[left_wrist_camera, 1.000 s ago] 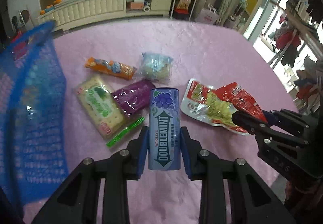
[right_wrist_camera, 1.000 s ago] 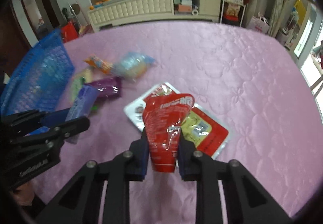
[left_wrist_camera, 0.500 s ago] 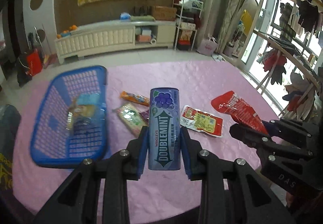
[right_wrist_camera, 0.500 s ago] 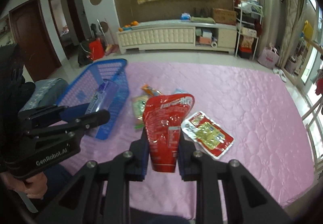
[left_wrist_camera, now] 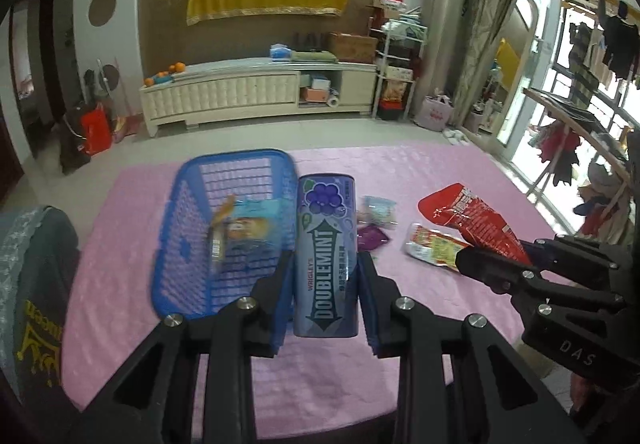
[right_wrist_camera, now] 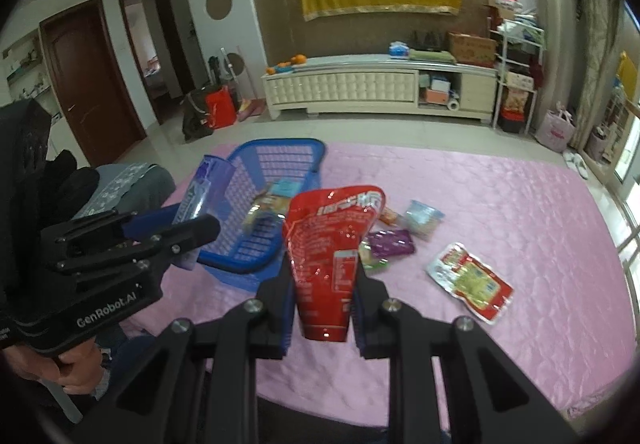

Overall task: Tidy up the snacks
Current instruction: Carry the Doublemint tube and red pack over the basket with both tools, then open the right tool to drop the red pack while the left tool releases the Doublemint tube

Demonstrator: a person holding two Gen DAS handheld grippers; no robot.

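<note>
My left gripper is shut on a purple Doublemint gum tin, held upright above the near edge of the pink table. My right gripper is shut on a red snack pouch, also held up high. The blue mesh basket stands on the table's left part and holds a snack packet. In the right wrist view the basket lies ahead left, and the left gripper with the tin is beside it.
Loose snacks lie right of the basket: a purple packet, a clear blue bag, a red-and-yellow flat packet. The pink tablecloth covers the table. A chair back with grey cloth stands at the left.
Both grippers have risen and pulled back from the table with their snacks still held. The basket and the whole table have come into view, farther below.
</note>
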